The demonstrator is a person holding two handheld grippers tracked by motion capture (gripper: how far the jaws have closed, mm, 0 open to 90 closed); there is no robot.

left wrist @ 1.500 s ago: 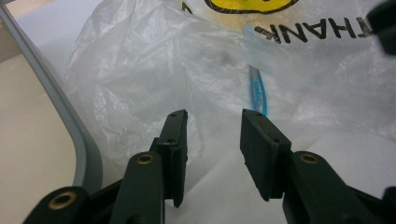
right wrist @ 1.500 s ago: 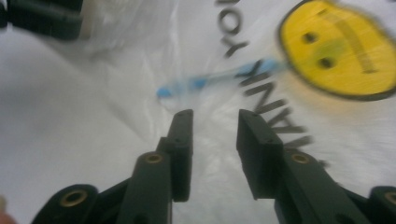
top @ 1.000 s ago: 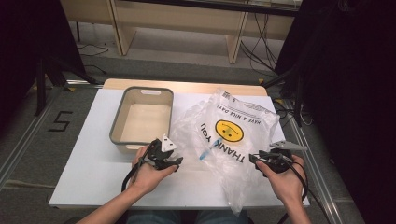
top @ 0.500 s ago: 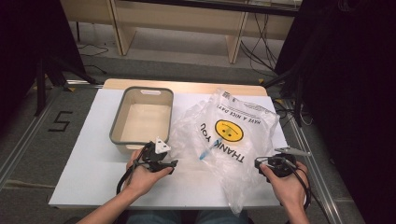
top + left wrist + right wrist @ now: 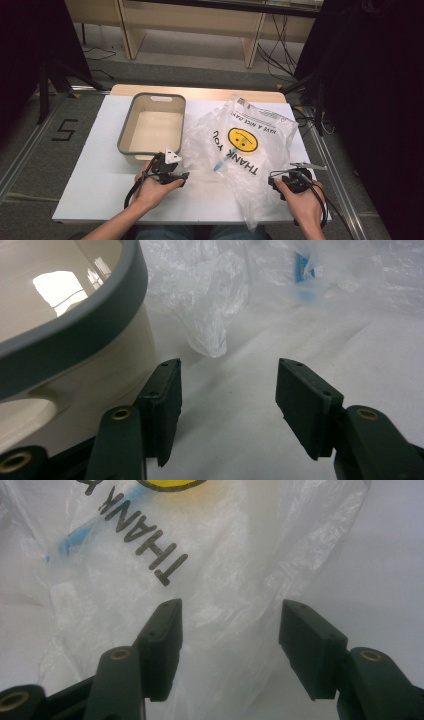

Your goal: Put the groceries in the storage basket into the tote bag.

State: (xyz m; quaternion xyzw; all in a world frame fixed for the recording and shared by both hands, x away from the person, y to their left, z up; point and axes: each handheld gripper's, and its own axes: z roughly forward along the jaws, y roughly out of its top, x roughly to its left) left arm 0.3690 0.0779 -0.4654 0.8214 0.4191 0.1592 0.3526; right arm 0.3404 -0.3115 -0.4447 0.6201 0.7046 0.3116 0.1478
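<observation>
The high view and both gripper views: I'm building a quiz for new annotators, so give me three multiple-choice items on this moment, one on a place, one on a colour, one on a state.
1. Where does the bin stand relative to the plastic bag in the high view?
A. To its left
B. To its right
C. On top of it

2. What colour is the smiley face printed on the bag?
A. Red
B. Yellow
C. Green

3. How do the jaws of the left gripper stand?
A. Shut on the bin's rim
B. Shut on the bag
C. Open, with bare table between them

Answers: 1 A, the bin sits left of the bag on the white table. 2 B, the face is yellow above the THANK YOU lettering. 3 C, the left gripper view shows a wide gap with nothing between the pads.
</observation>
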